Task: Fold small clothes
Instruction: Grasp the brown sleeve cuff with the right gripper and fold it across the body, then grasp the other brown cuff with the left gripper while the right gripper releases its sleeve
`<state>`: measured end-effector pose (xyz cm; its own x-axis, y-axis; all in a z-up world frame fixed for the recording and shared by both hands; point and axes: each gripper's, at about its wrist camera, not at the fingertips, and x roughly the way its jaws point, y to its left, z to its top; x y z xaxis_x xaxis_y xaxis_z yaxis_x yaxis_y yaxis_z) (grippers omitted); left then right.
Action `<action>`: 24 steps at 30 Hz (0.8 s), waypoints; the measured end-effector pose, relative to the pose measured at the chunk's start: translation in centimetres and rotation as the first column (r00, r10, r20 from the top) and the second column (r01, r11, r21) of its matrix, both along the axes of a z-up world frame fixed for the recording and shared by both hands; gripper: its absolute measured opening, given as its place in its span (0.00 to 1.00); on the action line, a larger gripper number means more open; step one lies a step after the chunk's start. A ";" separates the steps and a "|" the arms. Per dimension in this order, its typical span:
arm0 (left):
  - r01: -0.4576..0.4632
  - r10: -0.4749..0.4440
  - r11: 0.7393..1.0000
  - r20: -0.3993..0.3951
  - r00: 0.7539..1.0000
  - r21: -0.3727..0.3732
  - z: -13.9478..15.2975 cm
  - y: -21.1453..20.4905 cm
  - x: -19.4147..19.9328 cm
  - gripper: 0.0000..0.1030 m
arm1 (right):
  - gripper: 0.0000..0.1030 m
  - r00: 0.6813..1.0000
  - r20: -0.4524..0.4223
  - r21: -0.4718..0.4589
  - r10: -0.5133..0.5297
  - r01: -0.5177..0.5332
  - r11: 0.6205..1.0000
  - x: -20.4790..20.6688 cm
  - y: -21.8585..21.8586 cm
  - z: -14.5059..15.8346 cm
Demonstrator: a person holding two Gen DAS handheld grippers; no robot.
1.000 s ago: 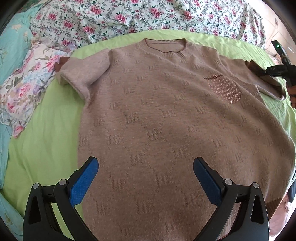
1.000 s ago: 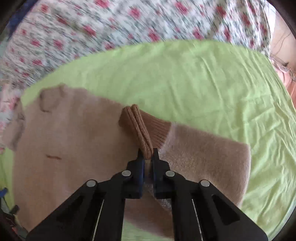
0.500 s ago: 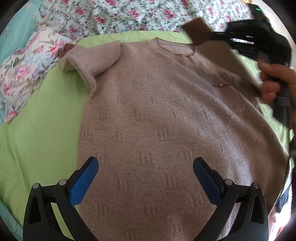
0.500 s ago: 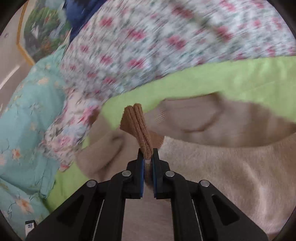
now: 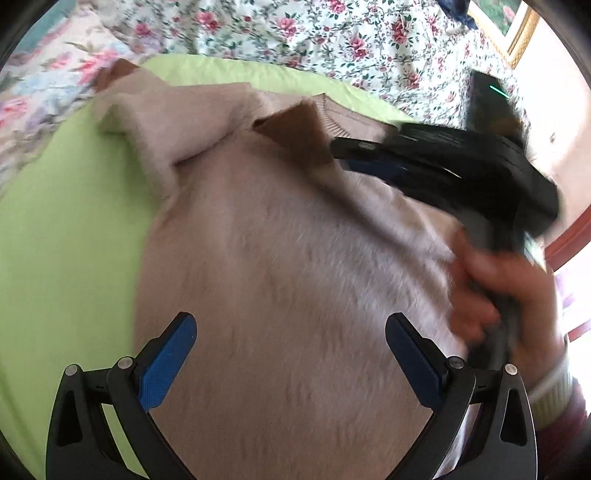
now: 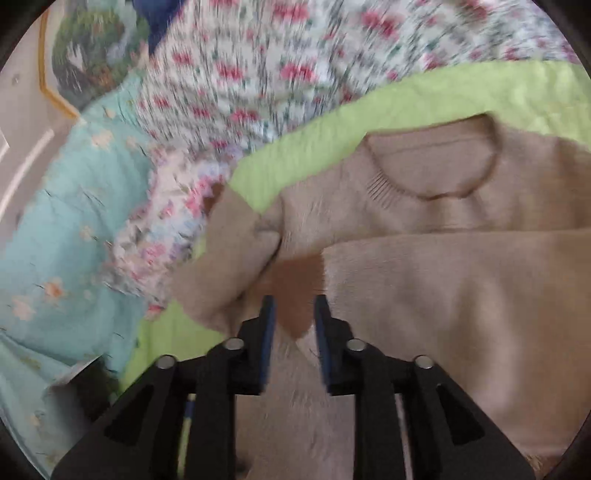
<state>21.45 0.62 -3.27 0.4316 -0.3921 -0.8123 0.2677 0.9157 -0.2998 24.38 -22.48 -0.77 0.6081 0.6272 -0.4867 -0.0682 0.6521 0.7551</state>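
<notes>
One sweater (image 6: pixel 461 295), blurred. Right claw (image 6: pixel 291 317) just parted, brown cuff (image 6: pixel 295 280) loose between. Left claw (image 5: pixel 291 350) wide, empty.

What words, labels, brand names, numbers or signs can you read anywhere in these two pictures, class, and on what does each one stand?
None can be read.
The sweater carries no readable label in either view.
The right gripper has a small green light on its body, which is no text.
The framed picture on the wall is too blurred to tell whether it bears writing.
The floral bedding shows only a flower print.
</notes>
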 end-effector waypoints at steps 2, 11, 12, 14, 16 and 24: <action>0.015 -0.015 0.999 -0.016 1.000 -0.046 -0.3 -0.6 2.4 0.99 | 0.42 0.999 0.018 -0.008 -0.041 0.041 0.999 -2.2 -2.5 1.0; -0.033 0.031 0.999 -0.038 0.999 -0.036 -3.1 -3.8 11.0 0.99 | 0.42 0.952 0.023 -0.098 -0.306 0.306 0.947 -10.5 -12.9 1.7; -0.034 0.033 0.999 -0.031 0.999 -0.031 -3.2 -4.0 11.5 0.95 | 0.42 0.945 0.020 -0.102 -0.327 0.327 0.940 -11.0 -13.8 1.5; -0.049 0.049 0.999 -0.006 0.999 -0.001 -3.1 -4.4 12.2 0.81 | 0.42 0.930 -0.004 -0.104 -0.369 0.366 0.925 -11.5 -15.2 0.9; -0.053 0.052 0.998 0.033 0.998 0.038 -2.9 -5.0 12.8 0.45 | 0.42 0.916 -0.026 -0.119 -0.400 0.394 0.911 -11.8 -16.4 0.5; -0.087 0.066 0.992 0.202 0.977 0.096 0.2 -2.3 10.5 0.06 | 0.52 0.896 -0.151 -0.226 -0.417 0.380 0.897 -9.3 -20.5 -3.4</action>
